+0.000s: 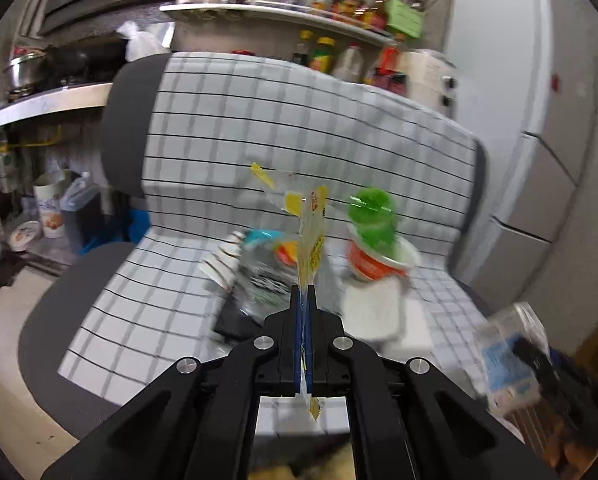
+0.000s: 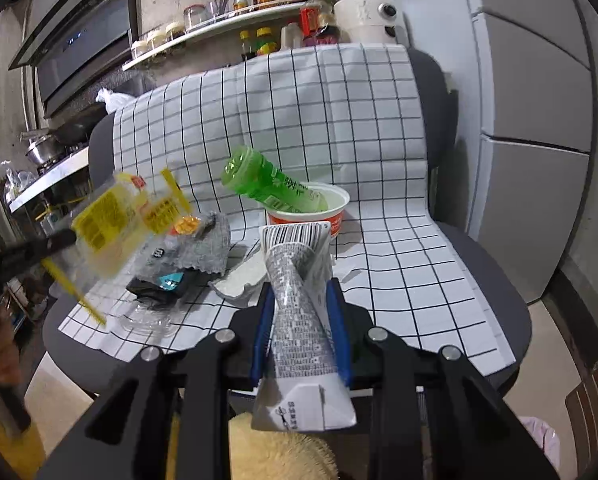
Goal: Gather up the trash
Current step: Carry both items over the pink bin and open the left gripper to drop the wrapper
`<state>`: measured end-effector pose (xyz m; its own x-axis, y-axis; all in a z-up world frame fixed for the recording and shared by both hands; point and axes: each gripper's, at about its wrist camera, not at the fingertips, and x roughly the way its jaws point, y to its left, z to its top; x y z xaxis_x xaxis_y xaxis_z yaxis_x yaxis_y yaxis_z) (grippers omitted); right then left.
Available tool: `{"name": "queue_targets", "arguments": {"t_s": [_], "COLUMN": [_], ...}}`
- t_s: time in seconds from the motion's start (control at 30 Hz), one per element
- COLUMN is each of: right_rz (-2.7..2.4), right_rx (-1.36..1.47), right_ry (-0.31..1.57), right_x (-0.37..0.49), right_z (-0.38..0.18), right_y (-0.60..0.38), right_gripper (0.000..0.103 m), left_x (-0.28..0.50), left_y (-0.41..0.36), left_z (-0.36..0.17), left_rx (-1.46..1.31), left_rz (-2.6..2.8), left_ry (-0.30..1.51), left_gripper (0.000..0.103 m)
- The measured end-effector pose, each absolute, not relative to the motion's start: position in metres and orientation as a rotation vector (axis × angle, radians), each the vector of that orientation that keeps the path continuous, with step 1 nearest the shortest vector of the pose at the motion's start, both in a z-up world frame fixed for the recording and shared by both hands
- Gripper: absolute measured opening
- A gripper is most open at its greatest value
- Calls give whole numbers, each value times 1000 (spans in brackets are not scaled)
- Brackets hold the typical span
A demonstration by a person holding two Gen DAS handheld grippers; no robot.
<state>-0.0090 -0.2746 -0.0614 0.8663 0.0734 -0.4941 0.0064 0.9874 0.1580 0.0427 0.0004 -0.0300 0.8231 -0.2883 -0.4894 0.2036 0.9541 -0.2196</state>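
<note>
Nearest item: the right gripper (image 2: 301, 312) is clamped on a flattened grey-and-white carton (image 2: 299, 320). The carton's long axis runs along the fingers, its barcoded end pointing toward the chair back and its folded end hanging back behind the jaws. It is lifted clear of the cloth.

The left gripper (image 1: 303, 300) is closed narrow on the lower edge of a clear wrapper with yellow print (image 1: 310, 236). The wrapper stands up and away from the fingertips. In the right wrist view the same wrapper (image 2: 111, 220) hangs in the air over the chair's left front corner, blurred, free of the pile.

Both holds are full; judgement: the coming move is a carry to a bin, which neither view shows.

Remaining trash lies on the checked cloth (image 2: 399, 240) covering the chair seat. At the seat's middle, just ahead of the right gripper: a torn white foam piece (image 2: 239, 280), then a dark packet (image 2: 167, 284) and a grey wrapper (image 2: 207, 248) toward the left edge. Farther back, near the fold of seat and backrest, an orange cup (image 2: 311, 212) stands upright with a green bottle (image 2: 267, 184) propped in it, neck down, base tilted up to the left. The right arm is judged nearer the cup.
</note>
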Motion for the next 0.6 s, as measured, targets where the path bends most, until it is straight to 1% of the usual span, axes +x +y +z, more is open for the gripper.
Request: {"name": "queue_targets", "arguments": {"t_s": [0.17, 0.4, 0.47, 0.6], "right_rz": [-74, -304, -387, -509], "right_rx": [164, 185, 189, 226], "right_ry": [458, 422, 422, 438], "right_x": [-44, -107, -128, -162], "right_z": [-49, -44, -47, -61], "right_y": [-293, -347, -366, -402], "right_gripper": [27, 27, 27, 27], "left_x": [10, -20, -30, -48], "left_y": [-43, -129, -159, -222], "left_z": [-35, -51, -57, -82], "left_rx": [-102, -47, 4, 101], "left_rz": [-451, -804, -893, -1047], "left_ry": [481, 498, 511, 614], "left_gripper": [1, 2, 2, 2]}}
